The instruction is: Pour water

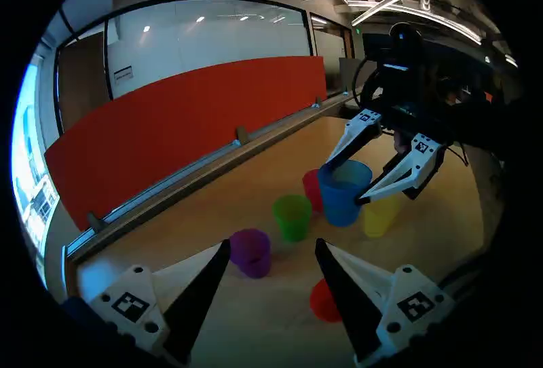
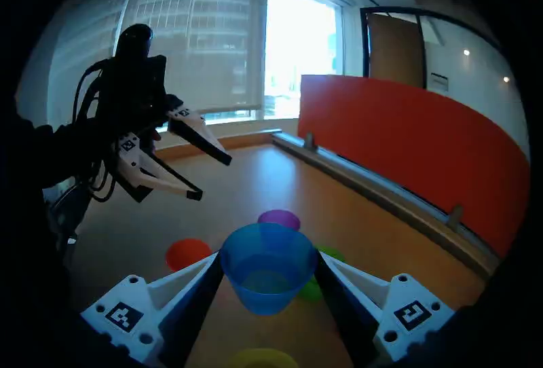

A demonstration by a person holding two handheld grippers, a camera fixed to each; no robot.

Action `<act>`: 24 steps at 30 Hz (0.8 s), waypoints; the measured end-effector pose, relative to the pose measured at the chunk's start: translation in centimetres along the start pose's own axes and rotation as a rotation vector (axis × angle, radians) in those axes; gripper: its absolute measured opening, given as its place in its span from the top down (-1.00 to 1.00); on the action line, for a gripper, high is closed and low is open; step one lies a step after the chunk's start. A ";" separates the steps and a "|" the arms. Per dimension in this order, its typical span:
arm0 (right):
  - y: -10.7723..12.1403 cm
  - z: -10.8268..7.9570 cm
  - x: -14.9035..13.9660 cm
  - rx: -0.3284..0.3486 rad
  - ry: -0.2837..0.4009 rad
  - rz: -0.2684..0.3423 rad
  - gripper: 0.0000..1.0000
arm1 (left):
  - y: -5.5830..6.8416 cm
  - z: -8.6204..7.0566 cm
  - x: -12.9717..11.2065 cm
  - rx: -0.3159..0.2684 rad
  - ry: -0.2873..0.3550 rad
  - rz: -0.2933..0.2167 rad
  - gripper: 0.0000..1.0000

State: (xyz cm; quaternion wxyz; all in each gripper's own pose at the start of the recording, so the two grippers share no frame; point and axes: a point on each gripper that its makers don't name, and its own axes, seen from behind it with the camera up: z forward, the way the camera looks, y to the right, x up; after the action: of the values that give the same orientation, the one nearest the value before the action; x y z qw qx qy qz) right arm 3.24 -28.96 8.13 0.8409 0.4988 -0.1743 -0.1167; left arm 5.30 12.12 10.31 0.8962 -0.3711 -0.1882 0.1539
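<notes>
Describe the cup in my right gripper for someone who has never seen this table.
On the wooden table beside the long red partition, look between the green cup and the yellow cup. The blue cup is there. It is the only blue one, and the only one clamped in the right gripper.

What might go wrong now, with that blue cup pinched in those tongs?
1. The blue cup is gripped only by its sides between the right tongs. It might slip or get squashed, spilling any water inside.
2. The red cup, the yellow cup and the green cup stand close around it. Tilting it there might knock one over or miss the target cup.
</notes>
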 end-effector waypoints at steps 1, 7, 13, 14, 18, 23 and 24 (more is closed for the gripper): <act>0.0 -0.1 0.2 0.001 0.008 -0.001 -0.87 | 0.0 0.0 0.0 -0.001 0.001 -0.001 -0.85; -0.4 -0.3 1.1 0.003 0.057 -0.008 -0.87 | 0.1 0.1 0.3 0.001 0.008 -0.004 -0.85; -0.7 -0.7 1.9 0.000 0.109 -0.002 -0.87 | 0.1 0.2 0.4 0.001 0.012 -0.006 -0.85; -0.7 -0.8 2.0 -0.001 0.117 -0.002 -0.87 | 0.1 0.2 0.4 0.001 0.012 -0.005 -0.85; -0.6 -1.1 2.6 -0.004 0.147 0.001 -0.87 | 0.1 0.3 0.7 0.000 0.015 -0.004 -0.85; -0.7 -1.5 3.7 -0.006 0.185 0.006 -0.86 | 0.1 0.4 0.9 0.000 0.021 -0.008 -0.85; -0.7 -1.6 3.9 -0.006 0.192 0.007 -0.86 | 0.2 0.4 1.0 0.000 0.022 -0.009 -0.84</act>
State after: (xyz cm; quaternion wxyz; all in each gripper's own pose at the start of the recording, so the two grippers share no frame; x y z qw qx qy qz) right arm 7.43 -29.50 7.48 0.8557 0.5045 -0.0941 -0.0660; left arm 5.93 12.90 10.71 0.8989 -0.3719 -0.1801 0.1455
